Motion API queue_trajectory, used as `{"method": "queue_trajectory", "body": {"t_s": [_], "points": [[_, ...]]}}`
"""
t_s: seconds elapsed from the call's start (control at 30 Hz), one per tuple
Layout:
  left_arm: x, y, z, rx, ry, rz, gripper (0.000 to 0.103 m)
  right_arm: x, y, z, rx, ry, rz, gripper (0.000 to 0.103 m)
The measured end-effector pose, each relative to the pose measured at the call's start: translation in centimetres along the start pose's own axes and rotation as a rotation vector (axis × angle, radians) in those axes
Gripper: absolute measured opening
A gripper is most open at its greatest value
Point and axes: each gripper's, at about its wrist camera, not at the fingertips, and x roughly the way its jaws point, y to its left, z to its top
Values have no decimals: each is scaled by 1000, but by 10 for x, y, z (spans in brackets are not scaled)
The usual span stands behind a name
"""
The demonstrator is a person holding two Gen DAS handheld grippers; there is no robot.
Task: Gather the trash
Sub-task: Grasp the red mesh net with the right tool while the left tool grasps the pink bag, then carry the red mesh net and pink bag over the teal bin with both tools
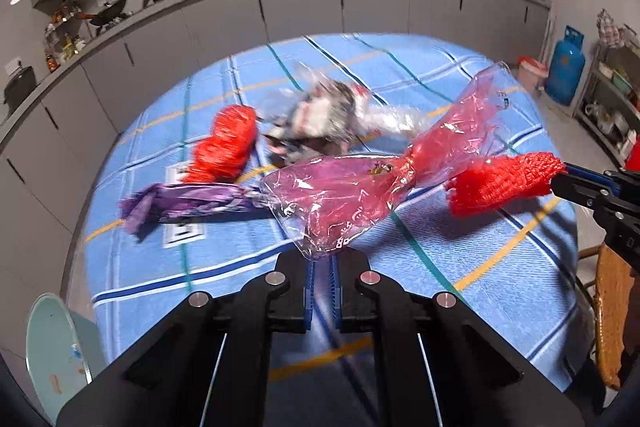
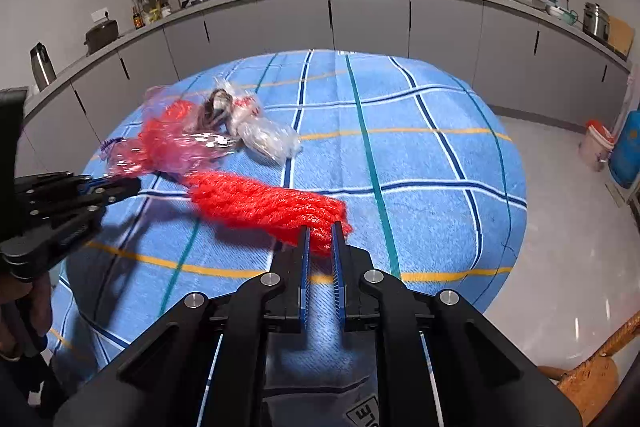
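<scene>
A: The left gripper [image 1: 323, 259]?
B: Clamped on the pink plastic bag [image 1: 360, 183], lifted over the blue checked tablecloth [image 1: 460, 251].
A: The right gripper [image 2: 320, 239]?
B: Pinching a red mesh net [image 2: 264, 203] above that cloth; more wrappers [image 2: 256, 131] lie farther across it.

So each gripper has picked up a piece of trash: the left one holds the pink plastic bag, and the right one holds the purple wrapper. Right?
Not quite. The right gripper holds a red mesh net, as the right wrist view shows. The purple wrapper lies on the table. The left gripper does hold the pink plastic bag.

Blue gas cylinder [image 1: 565, 66] beside cabinets [image 1: 304, 11]
</scene>
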Motion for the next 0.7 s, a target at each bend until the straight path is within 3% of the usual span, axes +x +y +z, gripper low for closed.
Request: {"method": "queue_trajectory", "body": {"t_s": [0.37, 0.7], "points": [[-42, 58, -20, -119, -24, 125, 6, -19, 29, 16, -21, -71, 64, 11], [-78, 109, -46, -232, -39, 220, 2, -20, 86, 32, -91, -104, 151, 11]]}}
